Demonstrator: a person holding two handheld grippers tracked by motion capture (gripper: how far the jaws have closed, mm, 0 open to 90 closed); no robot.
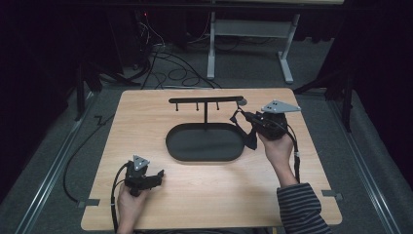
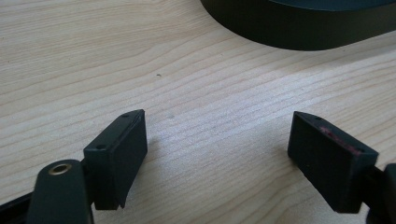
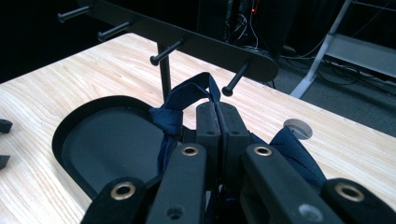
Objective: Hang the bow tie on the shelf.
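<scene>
My right gripper is shut on a dark blue fabric strap, held above the table just right of the black oval tray. The strap's loop sticks up past the fingertips, close below the rightmost peg of the black hanger rack; the rest of the strap hangs down. My left gripper rests low on the wood at the front left, open, with bare table between its jaws.
The tray's dark wall lies ahead of the left gripper. A small grey disc sits on the table by the rack's right end. Beyond the table's far edge are cables and a white frame on the floor.
</scene>
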